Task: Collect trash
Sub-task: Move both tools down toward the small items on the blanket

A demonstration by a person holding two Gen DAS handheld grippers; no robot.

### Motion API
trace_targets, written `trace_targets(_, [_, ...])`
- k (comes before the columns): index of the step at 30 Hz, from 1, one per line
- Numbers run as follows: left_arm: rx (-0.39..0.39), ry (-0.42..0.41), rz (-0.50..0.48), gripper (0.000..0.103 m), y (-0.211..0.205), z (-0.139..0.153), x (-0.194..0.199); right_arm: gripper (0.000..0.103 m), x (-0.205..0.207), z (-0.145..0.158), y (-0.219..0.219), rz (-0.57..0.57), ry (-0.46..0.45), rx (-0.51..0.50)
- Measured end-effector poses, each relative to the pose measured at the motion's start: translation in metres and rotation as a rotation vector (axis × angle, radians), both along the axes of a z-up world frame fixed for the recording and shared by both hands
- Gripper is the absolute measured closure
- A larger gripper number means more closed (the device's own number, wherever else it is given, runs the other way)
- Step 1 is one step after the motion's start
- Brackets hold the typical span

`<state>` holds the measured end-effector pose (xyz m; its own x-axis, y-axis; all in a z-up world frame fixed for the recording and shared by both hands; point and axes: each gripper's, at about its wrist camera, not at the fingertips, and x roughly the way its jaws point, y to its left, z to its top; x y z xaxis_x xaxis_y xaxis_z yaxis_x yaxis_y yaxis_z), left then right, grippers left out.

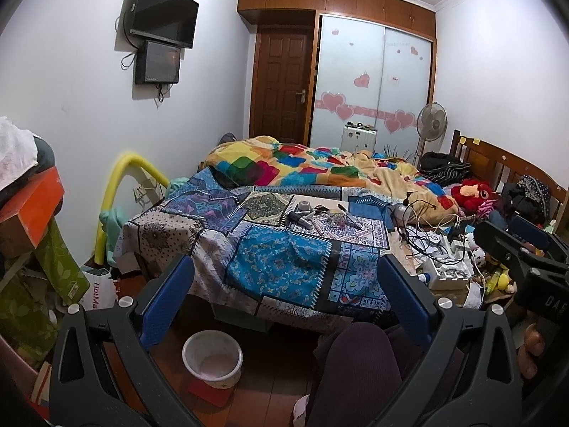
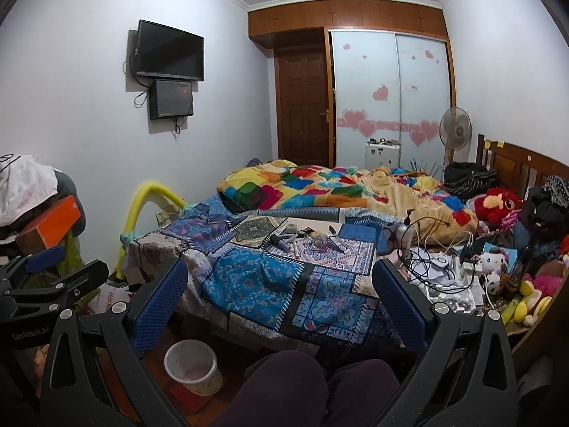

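Observation:
A white waste bin point(image 1: 212, 358) with a liner stands on the wood floor below the bed's near edge; it also shows in the right wrist view point(image 2: 191, 362). Small loose items point(image 1: 322, 217) lie on the patterned blue bedspread point(image 1: 281, 259), also in the right wrist view point(image 2: 307, 241). My left gripper point(image 1: 284, 306) is open and empty, held above the floor in front of the bed. My right gripper point(image 2: 281, 306) is open and empty, beside it; it also shows in the left wrist view point(image 1: 522, 249). The left gripper appears at the left of the right wrist view point(image 2: 46, 270).
Cables, a white box and plush toys point(image 2: 458, 274) crowd the bed's right side. A colourful quilt point(image 1: 313, 167) lies farther back. Boxes and an orange box point(image 1: 35, 206) pile at the left. My knees point(image 2: 306, 388) are below the grippers. A fan point(image 1: 431, 121) stands by the wardrobe.

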<state>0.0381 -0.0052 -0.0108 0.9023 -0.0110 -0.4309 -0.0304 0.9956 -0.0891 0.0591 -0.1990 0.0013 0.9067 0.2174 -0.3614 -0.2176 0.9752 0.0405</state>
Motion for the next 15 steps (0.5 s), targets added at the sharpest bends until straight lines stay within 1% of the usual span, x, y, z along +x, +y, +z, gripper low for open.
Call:
trace_targets(4, [-0.031, 0.017, -0.005, 0.0, 0.003, 0.0, 0.027, 0.0, 0.014, 0.001, -0.008, -0.019, 0.014, 0.002])
trace_targets(8, [-0.048, 0.032, 0.002, 0.0, 0.004, 0.002, 0.063, 0.0, 0.039, 0.003, -0.02, -0.054, 0.035, 0.001])
trace_targets(15, [-0.078, 0.042, 0.009, 0.0, 0.001, 0.0, 0.126, 0.0, 0.087, 0.003, -0.04, -0.081, 0.097, 0.032])
